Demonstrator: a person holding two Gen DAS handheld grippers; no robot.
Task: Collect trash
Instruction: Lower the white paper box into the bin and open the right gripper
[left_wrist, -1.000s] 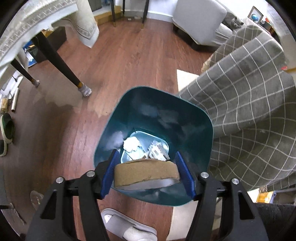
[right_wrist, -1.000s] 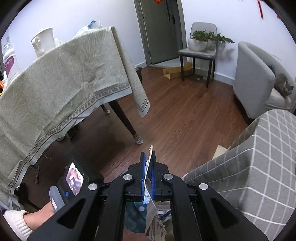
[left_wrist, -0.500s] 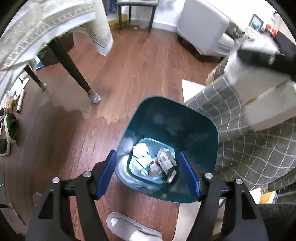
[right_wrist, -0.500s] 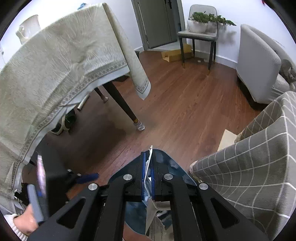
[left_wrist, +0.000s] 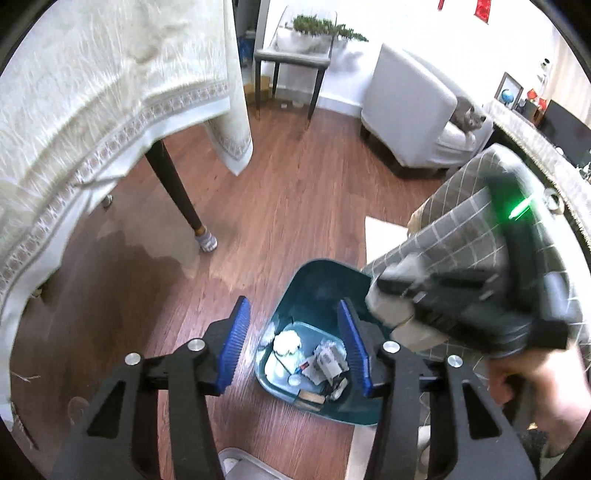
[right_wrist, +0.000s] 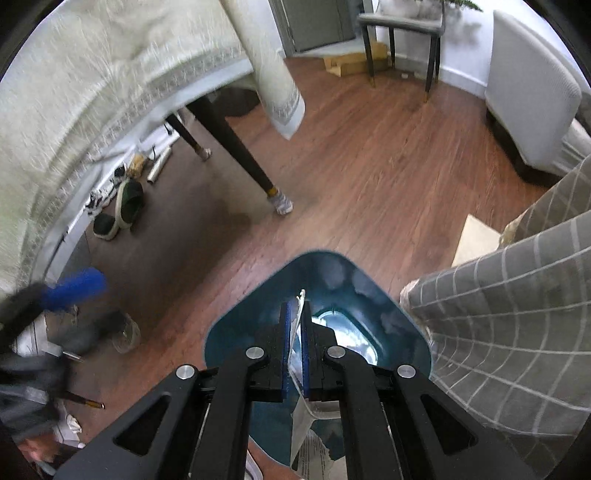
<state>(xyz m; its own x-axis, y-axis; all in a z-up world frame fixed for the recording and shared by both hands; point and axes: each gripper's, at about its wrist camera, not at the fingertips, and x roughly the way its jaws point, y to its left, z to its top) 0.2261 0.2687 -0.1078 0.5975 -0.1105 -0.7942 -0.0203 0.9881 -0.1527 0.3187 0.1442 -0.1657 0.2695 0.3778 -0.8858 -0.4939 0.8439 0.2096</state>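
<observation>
A teal bin (left_wrist: 314, 273) stands on the wood floor below my left gripper (left_wrist: 293, 314). Its blue pads are apart and closing, with nothing between them. At the bin's bottom lie a white tissue wad (left_wrist: 286, 341), crumpled packaging (left_wrist: 327, 360) and a brown roll (left_wrist: 310, 397). My right gripper (right_wrist: 294, 310) hangs over the bin (right_wrist: 343, 280), shut on a thin white paper wrapper (right_wrist: 306, 424) that dangles beneath the fingers. In the left wrist view the right gripper's blurred black body (left_wrist: 480, 306) comes in from the right, a hand (left_wrist: 535, 384) behind it.
A table with a cream cloth (left_wrist: 92, 110) and a sock-tipped leg (left_wrist: 207, 243) stands to the left. A grey checked cover (right_wrist: 517, 332) lies close on the bin's right. A slipper (left_wrist: 240, 461) lies near the bin, shoes (right_wrist: 125, 206) under the table, a white armchair (left_wrist: 406, 122) farther off.
The left gripper let go of the brown roll, which dropped into the bin, then rose and its jaws narrowed. The right gripper came down over the bin with the wrapper.
</observation>
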